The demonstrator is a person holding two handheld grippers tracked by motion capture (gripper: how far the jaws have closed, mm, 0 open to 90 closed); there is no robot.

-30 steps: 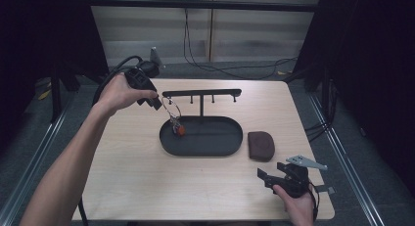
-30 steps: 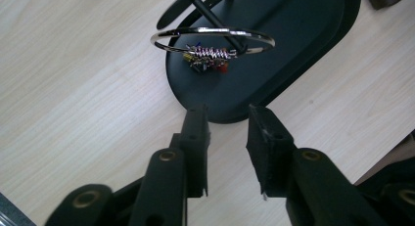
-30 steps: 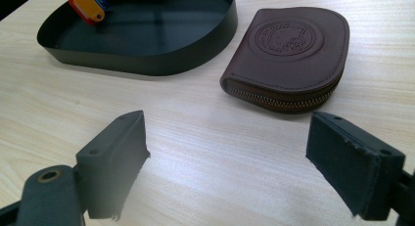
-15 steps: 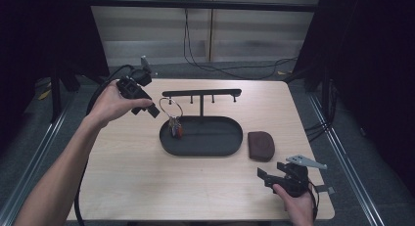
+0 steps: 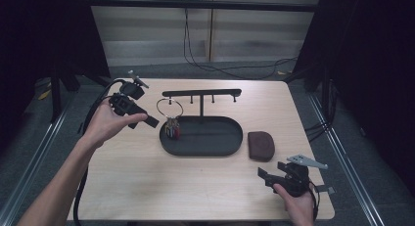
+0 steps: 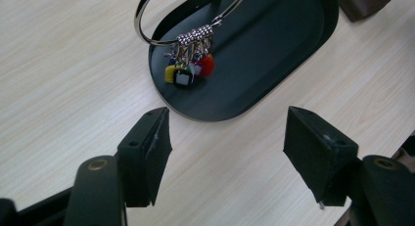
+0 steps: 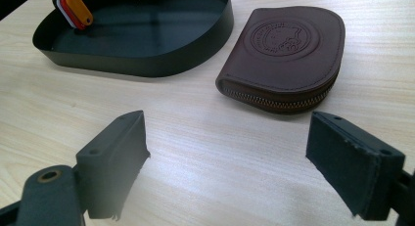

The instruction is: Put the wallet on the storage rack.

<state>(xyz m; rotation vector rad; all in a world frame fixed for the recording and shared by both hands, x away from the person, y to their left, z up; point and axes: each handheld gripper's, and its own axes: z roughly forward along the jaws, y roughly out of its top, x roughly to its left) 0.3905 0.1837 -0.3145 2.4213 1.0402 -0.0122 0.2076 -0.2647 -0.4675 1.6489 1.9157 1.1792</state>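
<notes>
While my left gripper [image 5: 147, 119] hovers just left of the black oval tray [image 5: 215, 150], its jaws have just been opening and stand spread with nothing between them. I see the key ring [image 6: 188, 37], a steel hoop with coloured tags, hanging from the tray's rack [image 5: 201, 93], tags over the tray's left end. My right gripper [image 5: 268, 173] rests near the table's [image 5: 147, 187] front right, jaws wide and empty, facing a brown zip pouch [image 7: 288, 55].

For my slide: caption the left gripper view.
Open left gripper above table, facing key ring hanging over black tray.
</notes>
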